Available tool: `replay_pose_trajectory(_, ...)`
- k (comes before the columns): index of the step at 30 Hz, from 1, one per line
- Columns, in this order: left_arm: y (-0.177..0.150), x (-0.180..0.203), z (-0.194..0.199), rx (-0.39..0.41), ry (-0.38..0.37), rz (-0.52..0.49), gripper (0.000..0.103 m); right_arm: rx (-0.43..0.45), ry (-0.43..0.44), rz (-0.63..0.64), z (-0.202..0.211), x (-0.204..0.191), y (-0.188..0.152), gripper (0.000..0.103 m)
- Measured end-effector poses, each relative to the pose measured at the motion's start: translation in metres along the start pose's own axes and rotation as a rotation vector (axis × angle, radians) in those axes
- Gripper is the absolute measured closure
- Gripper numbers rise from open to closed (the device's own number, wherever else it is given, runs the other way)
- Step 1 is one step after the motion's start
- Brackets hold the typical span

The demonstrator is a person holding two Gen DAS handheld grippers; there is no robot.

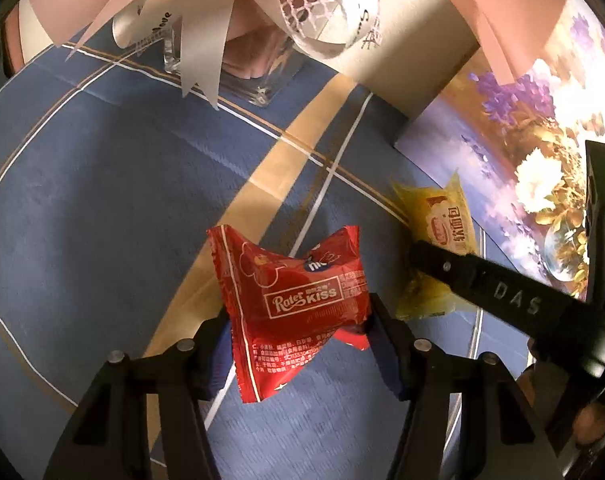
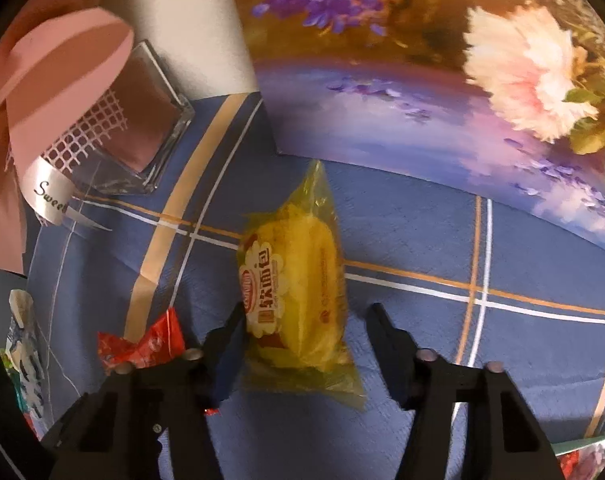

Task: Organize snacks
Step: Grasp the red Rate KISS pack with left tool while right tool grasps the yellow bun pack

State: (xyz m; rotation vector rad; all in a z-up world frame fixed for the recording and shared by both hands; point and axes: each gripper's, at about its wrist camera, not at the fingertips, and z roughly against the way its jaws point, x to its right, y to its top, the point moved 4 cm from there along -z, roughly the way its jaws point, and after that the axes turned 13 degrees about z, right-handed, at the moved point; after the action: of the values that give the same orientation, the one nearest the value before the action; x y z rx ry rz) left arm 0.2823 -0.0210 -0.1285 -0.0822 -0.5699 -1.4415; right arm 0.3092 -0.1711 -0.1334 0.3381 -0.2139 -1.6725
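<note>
Left tongs (image 1: 298, 328): pinched the red packet (image 1: 298, 304) across its middle, so the wrapper buckled into a waist between the pads.
Red packet, handling: judged light, soft and crinkly, its foil slippery; the puffed middle looked the best hold, while the crimped ends would likely slide out.
Red packet, place: held above the blue plaid tabletop (image 1: 102, 208), just left of the yellow packet (image 1: 438, 248) in the left wrist view.
Red packet, writing: "Rater KISS" in a white frame, with small Chinese print below, too fine to read.
Right tongs (image 2: 306, 316): stood astride the yellow packet (image 2: 298, 296); the left pad touched its edge and the right pad stood clear, so it was not yet gripped.
Yellow packet, handling: judged a soft bread roll in a loose clear wrapper, light and easily squashed; a gentle hold across the bread itself would suit, not the slack film.
Yellow packet, place: flat on the tabletop, just in front of the flower picture (image 2: 462, 100).
Yellow packet, writing: "软面包"; the red brand oval was possibly Latin letters, unclear.
Beyond the yellow packet: a glass holder (image 2: 150, 120) under ribbons (image 1: 206, 40) printed "Love" and "Sweet".
</note>
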Motion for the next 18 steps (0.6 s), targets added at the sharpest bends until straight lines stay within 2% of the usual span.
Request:
replay_pose_trajectory(6,-0.001,-0.01,0.009,0.008,-0.006,0.029,0.051,0.022,-0.015,0.01,0.012,0.003,-0.007,0.055)
replay_pose_trajectory(11,-0.005,-0.01,0.015,-0.003,-0.001,0.045,0.053,0.027,-0.028,0.0,0.028,0.009,-0.024,0.055)
replay_pose_trajectory(18,-0.019,-0.002,0.041,-0.006,-0.002,0.051,0.053,0.075,0.016,-0.029,0.068,0.009,-0.057,0.055)
